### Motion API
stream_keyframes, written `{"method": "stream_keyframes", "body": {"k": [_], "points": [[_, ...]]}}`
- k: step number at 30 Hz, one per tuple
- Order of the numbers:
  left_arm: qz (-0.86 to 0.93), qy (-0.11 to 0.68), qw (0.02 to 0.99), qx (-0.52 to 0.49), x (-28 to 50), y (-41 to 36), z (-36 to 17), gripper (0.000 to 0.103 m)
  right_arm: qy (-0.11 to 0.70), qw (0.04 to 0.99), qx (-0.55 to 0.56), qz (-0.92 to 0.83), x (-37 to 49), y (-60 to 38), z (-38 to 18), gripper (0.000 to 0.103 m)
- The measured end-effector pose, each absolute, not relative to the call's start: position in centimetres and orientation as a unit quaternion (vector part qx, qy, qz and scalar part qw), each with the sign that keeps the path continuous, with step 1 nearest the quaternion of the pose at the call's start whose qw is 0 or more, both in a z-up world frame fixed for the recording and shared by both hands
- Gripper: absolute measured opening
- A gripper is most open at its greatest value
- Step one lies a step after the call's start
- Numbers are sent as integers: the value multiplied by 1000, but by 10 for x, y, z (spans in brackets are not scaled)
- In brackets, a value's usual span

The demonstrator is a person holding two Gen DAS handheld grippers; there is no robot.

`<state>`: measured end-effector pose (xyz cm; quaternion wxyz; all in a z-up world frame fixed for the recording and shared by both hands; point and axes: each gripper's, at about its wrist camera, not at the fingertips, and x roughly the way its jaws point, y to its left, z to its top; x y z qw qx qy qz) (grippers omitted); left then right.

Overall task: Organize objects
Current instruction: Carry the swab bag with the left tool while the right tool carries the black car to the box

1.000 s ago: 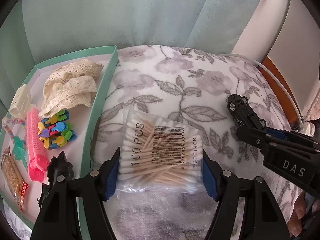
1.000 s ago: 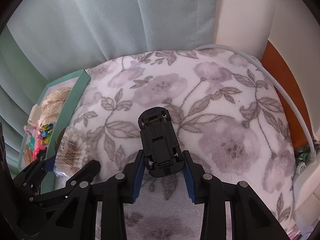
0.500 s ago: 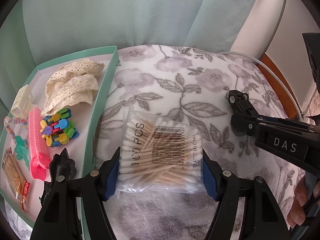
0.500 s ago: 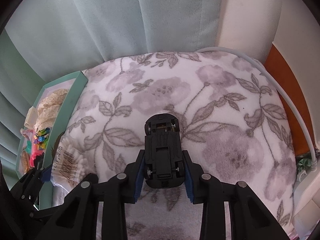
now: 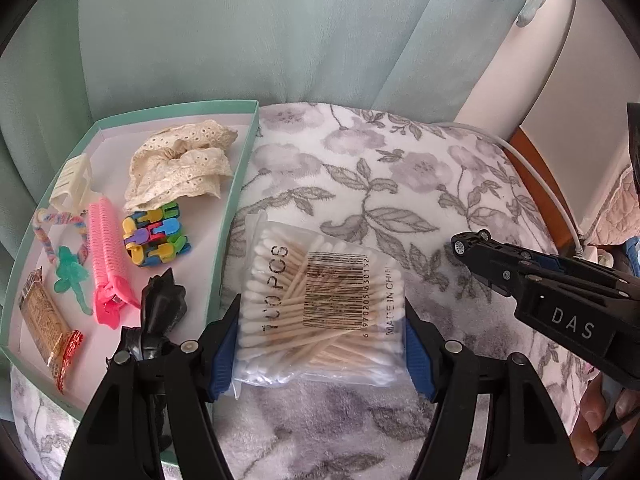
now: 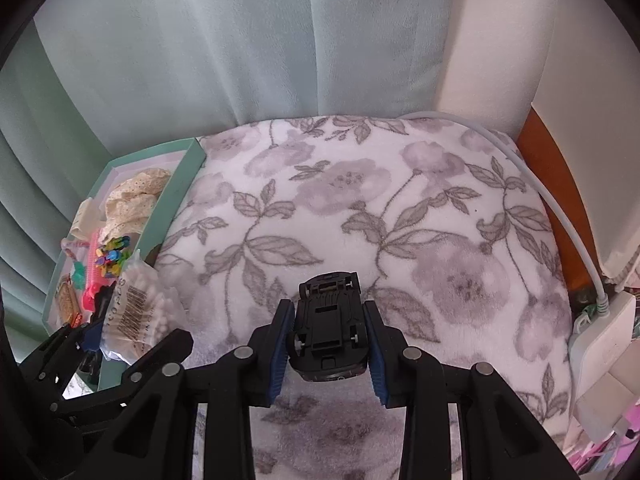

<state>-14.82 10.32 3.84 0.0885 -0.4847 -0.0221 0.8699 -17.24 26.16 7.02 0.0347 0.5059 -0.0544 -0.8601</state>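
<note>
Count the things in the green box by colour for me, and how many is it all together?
Cream: 2, lace scrunchie, plastic claw clip
Pink: 1, hair roller
Multicolour: 2, block toy, braided band
Green: 1, figure
Black: 1, clip
Brown: 1, snack wrapper
Total: 8

The right gripper [image 6: 327,347], clamped on the small black toy car [image 6: 329,334] held underside up, is lifting away from the floral fleece blanket [image 6: 360,208] and tilting the car's nose upward, while drifting rightward and lower in the left wrist view.
</note>
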Motion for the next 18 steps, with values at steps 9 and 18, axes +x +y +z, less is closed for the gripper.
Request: {"method": "stream_keyframes", "body": {"k": [9,18], "points": [[883,-45,87,-459,-120,81,69,71,-43,39,489,-870,-150,243,100,37],[896,-79,55,-433,-104,25,94,71,-21,68,471,-879,-146,194,127,37]]}}
